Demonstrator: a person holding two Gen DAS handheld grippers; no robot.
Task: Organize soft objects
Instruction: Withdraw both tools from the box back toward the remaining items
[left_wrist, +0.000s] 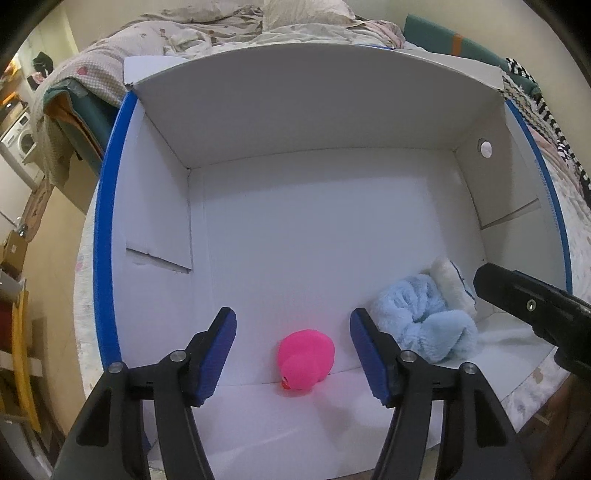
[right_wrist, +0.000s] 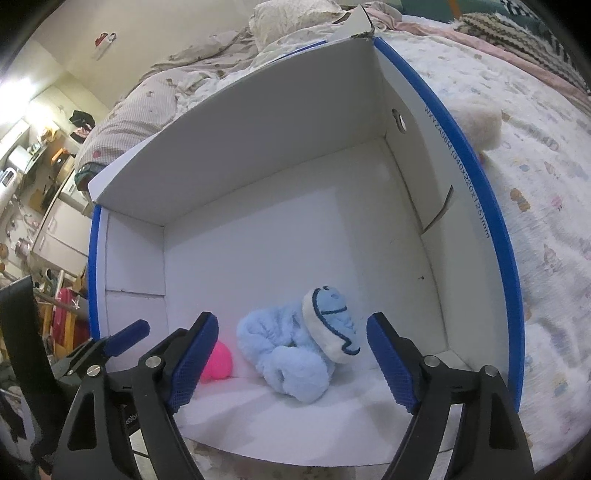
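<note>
The pink rubber duck (left_wrist: 306, 360) lies on the floor of the white cardboard box (left_wrist: 314, 229), near its front edge, with the light-blue plush toy (left_wrist: 424, 325) just to its right. The left tool (left_wrist: 293, 352) angles steeply down over the duck, released, its blue pads clear of it on both sides. The right tool (right_wrist: 291, 360) tilts down over the plush, spread wide and apart from it. Only the right wrist view shows the plush's smiling face patch (right_wrist: 330, 325), a cream fluffy item (right_wrist: 480, 123) outside the box on the bed (right_wrist: 546, 192), and the duck (right_wrist: 219, 360) half hidden behind a pad.
</note>
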